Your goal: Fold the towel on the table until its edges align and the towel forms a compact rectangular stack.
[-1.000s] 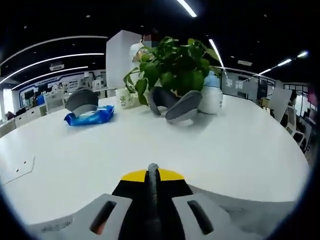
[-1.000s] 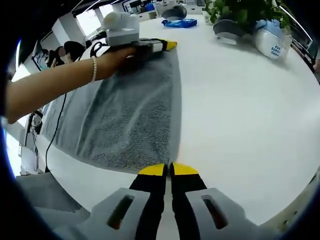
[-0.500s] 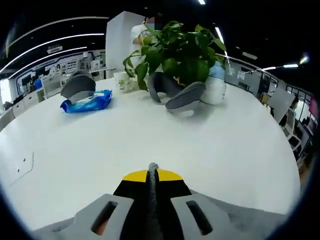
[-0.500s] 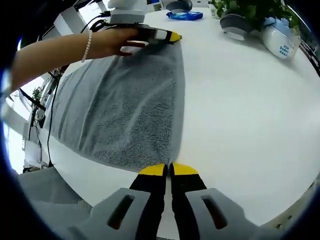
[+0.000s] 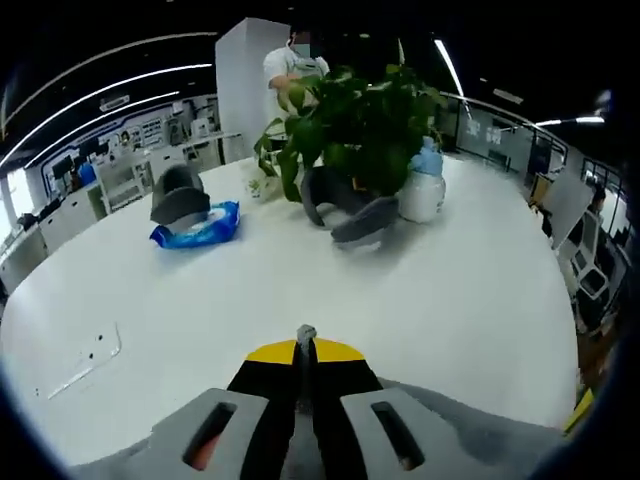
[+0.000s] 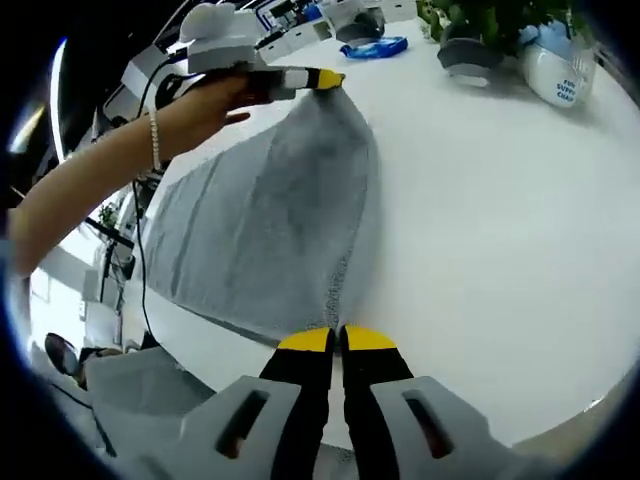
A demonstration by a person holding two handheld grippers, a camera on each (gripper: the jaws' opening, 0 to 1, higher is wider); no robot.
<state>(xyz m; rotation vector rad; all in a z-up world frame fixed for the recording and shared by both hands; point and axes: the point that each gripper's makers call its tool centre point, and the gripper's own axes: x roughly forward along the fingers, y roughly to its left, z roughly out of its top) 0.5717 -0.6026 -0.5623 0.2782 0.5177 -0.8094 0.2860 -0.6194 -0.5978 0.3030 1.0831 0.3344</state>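
The grey towel (image 6: 270,220) hung stretched between the two grippers above the white table (image 6: 500,230), its far corner pinched in the left gripper (image 6: 325,79) and its near corner clamped in the right gripper (image 6: 336,338), whose yellow-tipped jaws were pressed together on the cloth. In the left gripper view the left gripper (image 5: 305,347) was likewise closed, with a thin grey edge of the towel (image 5: 305,335) standing up between the jaw tips. A person's hand (image 6: 205,105) with a beaded bracelet held the left gripper. Beyond the towel, toward the far side of the table (image 5: 450,290), stood a leafy green plant (image 5: 355,120). Just beside the plant was a white jug (image 6: 558,75) with blue writing too small to read and a blue top. In front of the plant lay a grey neck pillow (image 5: 345,205). Well apart from the plant lay a blue packet (image 5: 197,227), touching a second grey cushion (image 5: 178,192); any print on the packet was illegible.
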